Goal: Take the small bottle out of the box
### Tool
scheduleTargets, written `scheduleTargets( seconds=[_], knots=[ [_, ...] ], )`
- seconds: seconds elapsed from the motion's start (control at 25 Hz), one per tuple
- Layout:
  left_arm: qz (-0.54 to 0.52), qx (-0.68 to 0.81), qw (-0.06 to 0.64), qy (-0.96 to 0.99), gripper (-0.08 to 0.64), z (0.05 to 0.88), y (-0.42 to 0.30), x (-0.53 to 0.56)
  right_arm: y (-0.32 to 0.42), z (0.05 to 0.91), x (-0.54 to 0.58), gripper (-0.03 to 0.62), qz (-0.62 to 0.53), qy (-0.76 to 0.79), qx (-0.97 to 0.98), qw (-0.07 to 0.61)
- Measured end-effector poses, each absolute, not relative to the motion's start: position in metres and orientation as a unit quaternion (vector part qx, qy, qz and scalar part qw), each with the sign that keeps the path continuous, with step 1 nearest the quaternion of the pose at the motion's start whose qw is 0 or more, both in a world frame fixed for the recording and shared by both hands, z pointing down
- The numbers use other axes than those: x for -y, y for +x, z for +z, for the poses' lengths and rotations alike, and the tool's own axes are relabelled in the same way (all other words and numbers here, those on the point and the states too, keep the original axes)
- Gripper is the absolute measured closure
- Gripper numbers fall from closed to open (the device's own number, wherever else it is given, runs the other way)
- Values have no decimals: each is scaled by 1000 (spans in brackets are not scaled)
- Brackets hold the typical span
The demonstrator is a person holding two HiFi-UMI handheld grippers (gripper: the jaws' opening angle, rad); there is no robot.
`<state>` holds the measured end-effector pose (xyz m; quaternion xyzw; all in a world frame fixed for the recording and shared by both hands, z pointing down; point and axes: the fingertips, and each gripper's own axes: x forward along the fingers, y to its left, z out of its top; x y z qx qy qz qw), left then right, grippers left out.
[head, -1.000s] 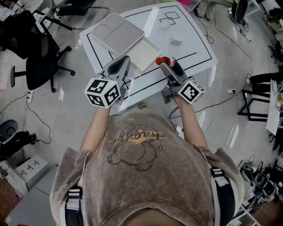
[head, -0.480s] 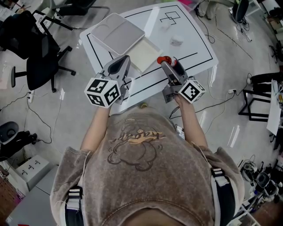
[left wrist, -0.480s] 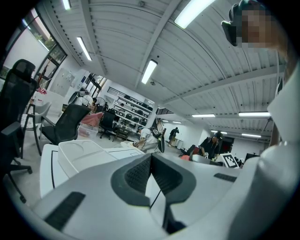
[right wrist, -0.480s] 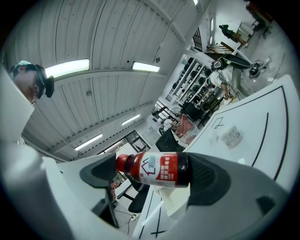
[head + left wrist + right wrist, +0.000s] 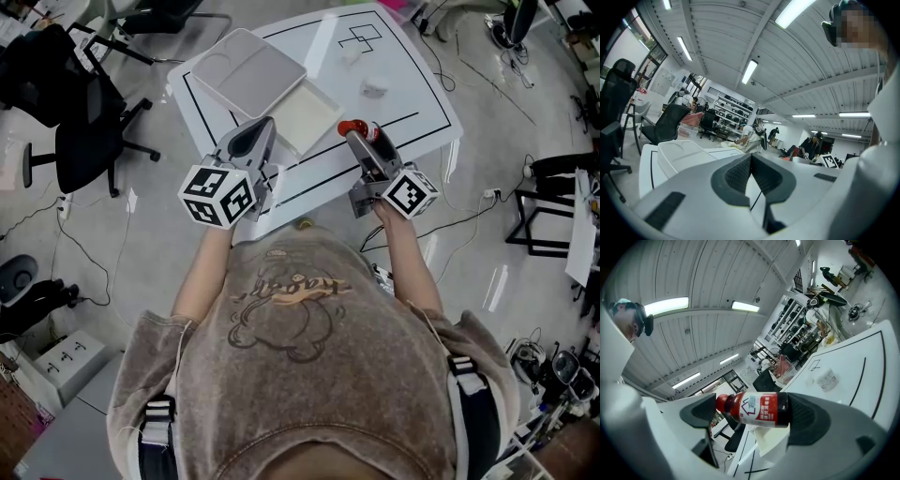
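Observation:
The small bottle [image 5: 757,409] has a red cap, dark contents and a red-and-white label. It lies crosswise between the jaws of my right gripper [image 5: 754,412], which is shut on it, cap to the left. In the head view the bottle's red cap [image 5: 349,127] shows at the right gripper [image 5: 358,133], held above the table's near part, to the right of the open white box [image 5: 302,112]. The box's lid [image 5: 248,70] lies behind it. My left gripper [image 5: 263,129] hovers at the box's near-left side. Its jaws meet with nothing between them [image 5: 751,172].
The white table [image 5: 412,89] carries black outline marks and a small white cup [image 5: 373,86], also seen in the right gripper view [image 5: 828,378]. A black office chair [image 5: 80,117] stands left of the table. Cables trail on the floor at the right.
My right gripper has drifted slightly to the right with the bottle in it. The left gripper has stayed where it was.

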<state>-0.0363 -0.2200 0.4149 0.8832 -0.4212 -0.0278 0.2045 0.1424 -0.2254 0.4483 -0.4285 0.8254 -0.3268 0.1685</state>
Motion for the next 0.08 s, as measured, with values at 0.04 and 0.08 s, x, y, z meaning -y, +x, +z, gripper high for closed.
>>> scheduleTargets(
  seconds=[0.04, 0.08],
  knots=[
    [-28, 422, 204, 883, 552, 415, -37, 221, 143, 448, 226, 123, -326, -429, -826, 168],
    [-28, 422, 204, 883, 552, 415, -37, 221, 143, 448, 227, 123, -325, -429, -826, 167]
  ],
)
